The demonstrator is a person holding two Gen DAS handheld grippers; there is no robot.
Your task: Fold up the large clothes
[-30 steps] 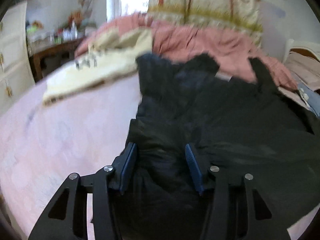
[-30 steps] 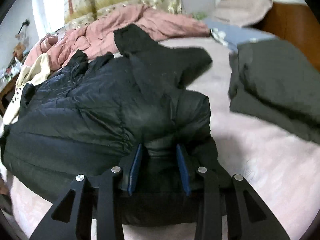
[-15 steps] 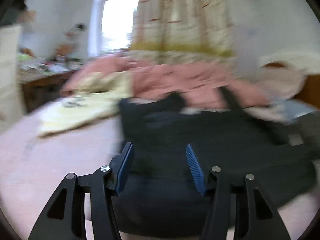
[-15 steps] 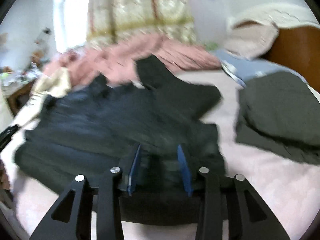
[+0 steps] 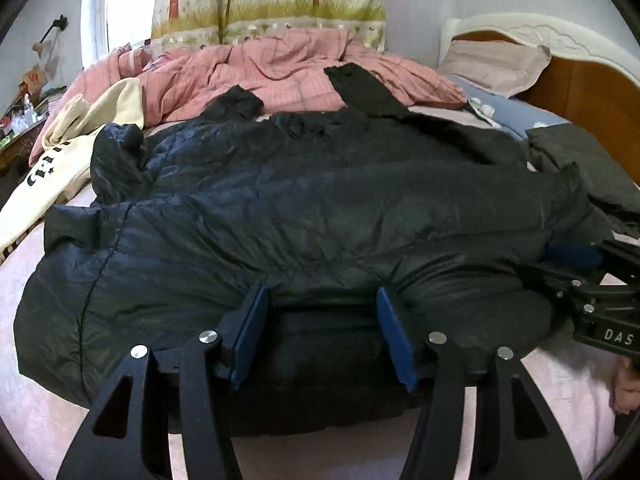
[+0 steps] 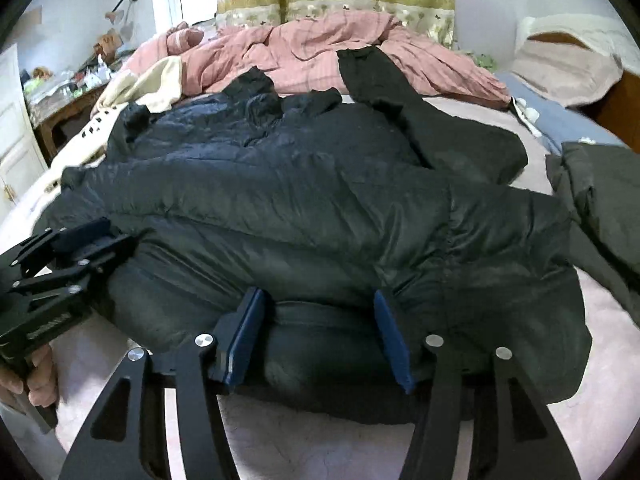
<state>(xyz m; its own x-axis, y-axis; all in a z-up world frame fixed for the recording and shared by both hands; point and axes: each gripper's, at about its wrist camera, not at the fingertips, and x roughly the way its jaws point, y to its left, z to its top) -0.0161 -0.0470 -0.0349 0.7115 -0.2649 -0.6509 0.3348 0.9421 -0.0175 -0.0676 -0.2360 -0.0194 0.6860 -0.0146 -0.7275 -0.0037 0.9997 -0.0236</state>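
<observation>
I have the black puffer jacket [image 5: 320, 208] spread across the pink bed [image 5: 48, 408], its near hem bunched toward me. My left gripper [image 5: 322, 334] sits at that hem with its jaws apart, padded fabric bulging between the blue pads [image 5: 250, 336] but not pinched. My right gripper [image 6: 316, 334] is likewise spread at the hem further right, holding nothing. I judge this as the start of a fold: next I should close both on the hem and carry it over toward the collar, keeping the slippery, puffy shell from sliding out.
</observation>
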